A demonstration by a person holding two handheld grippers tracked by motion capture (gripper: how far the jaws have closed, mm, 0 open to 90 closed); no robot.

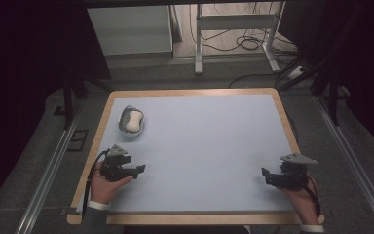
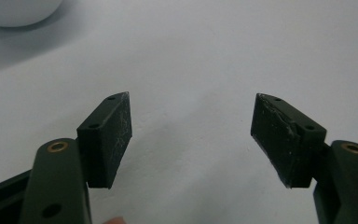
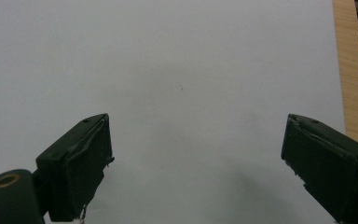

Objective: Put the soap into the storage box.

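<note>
A small grey dish [image 1: 124, 127] with a white, soap-like bar [image 1: 135, 121] in it sits at the far left of the pale blue mat [image 1: 199, 146]. My left gripper [image 1: 140, 170] rests near the mat's front left, below the dish, and it is open with nothing between its jaws. In the left gripper view its fingertips [image 2: 114, 126] stand wide apart over bare mat, and the dish [image 2: 18, 11] shows as a pale curve at the top left. My right gripper [image 1: 265, 176] lies at the front right, open and empty; bare mat lies beyond its fingertips [image 3: 81, 158].
The mat lies on a wooden-edged table [image 1: 286, 122], whose wooden rim [image 3: 352, 70] runs down the right of the right gripper view. Beyond the table stand a metal frame [image 1: 233, 29], cables and a pale panel [image 1: 131, 29] on the floor.
</note>
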